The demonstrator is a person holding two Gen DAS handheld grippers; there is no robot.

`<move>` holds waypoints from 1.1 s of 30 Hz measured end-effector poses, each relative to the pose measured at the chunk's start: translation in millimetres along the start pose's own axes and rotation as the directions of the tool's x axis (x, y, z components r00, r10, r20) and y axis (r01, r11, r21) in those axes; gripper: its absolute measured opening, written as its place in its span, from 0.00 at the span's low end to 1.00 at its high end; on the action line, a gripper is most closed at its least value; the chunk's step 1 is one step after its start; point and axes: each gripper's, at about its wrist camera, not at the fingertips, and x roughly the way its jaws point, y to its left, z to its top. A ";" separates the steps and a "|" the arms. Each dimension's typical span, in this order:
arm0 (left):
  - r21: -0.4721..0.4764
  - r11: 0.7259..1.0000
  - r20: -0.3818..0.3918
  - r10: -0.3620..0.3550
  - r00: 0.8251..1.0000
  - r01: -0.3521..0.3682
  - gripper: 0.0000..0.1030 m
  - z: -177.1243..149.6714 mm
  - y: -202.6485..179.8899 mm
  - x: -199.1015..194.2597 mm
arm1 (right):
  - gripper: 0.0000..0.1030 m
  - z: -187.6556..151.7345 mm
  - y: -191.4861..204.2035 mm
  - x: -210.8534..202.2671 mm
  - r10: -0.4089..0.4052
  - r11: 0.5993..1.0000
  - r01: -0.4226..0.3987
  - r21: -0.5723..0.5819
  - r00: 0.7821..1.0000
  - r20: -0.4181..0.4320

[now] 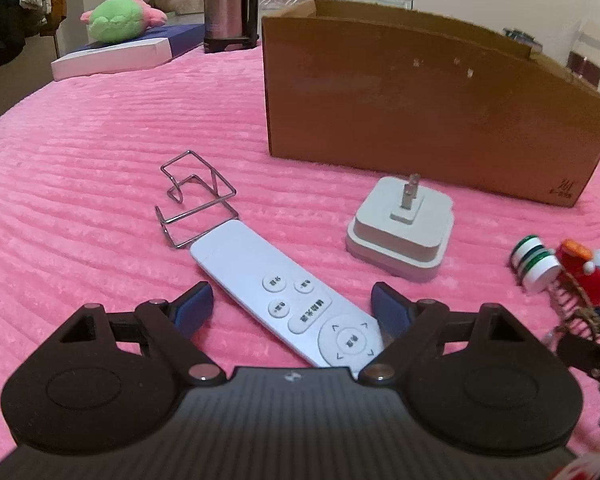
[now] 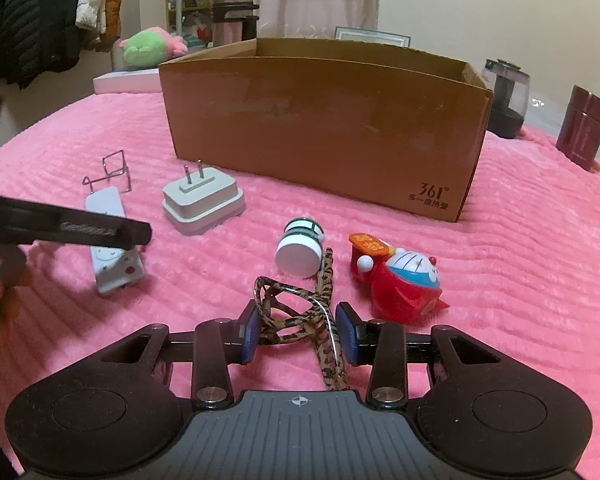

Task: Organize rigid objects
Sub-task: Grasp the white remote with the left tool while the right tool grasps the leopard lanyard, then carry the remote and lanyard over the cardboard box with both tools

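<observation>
Right wrist view: right claw (image 2: 296, 334) is pinched on the leopard-print cord (image 2: 300, 312), limp and light, near the white spool (image 2: 300, 254). Left claw (image 1: 292, 308) hangs wide over the remote (image 1: 284, 292), stiff, slick, best gripped across its narrow sides; cardboard box (image 2: 324, 128) lies beyond.
</observation>
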 end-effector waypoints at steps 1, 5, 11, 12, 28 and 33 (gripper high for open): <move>0.007 1.000 -0.001 0.004 1.000 -0.004 0.78 0.1 -0.7 1.5 | 0.36 -0.2 0.3 -0.6 0.000 1.000 0.000 -0.003 1.000 0.000; 0.035 0.999 -0.004 -0.007 1.000 0.007 0.64 -1.0 3.9 -0.8 | 0.36 -0.4 -0.4 -3.0 0.002 1.000 -0.002 -0.003 1.000 0.002; 0.086 0.995 -0.029 -0.051 0.998 0.054 0.52 -5.0 23.7 -13.6 | 0.36 -0.9 -0.1 -9.1 0.009 1.000 -0.009 -0.004 1.000 0.009; 0.101 0.993 -0.033 -0.055 0.998 0.058 0.52 -6.2 27.9 -16.0 | 0.36 -1.0 0.0 -10.0 0.009 1.000 -0.009 -0.004 1.000 0.009; 0.191 0.971 -0.010 -0.145 0.989 0.144 0.39 -2.7 52.6 -10.8 | 0.36 -4.4 -1.9 -9.0 -0.008 1.000 0.008 0.013 1.000 -0.004; 0.207 0.967 -0.009 -0.148 0.989 0.147 0.33 -4.4 52.7 -12.0 | 0.36 -4.1 -0.6 -8.1 -0.008 1.000 0.008 0.009 1.000 -0.004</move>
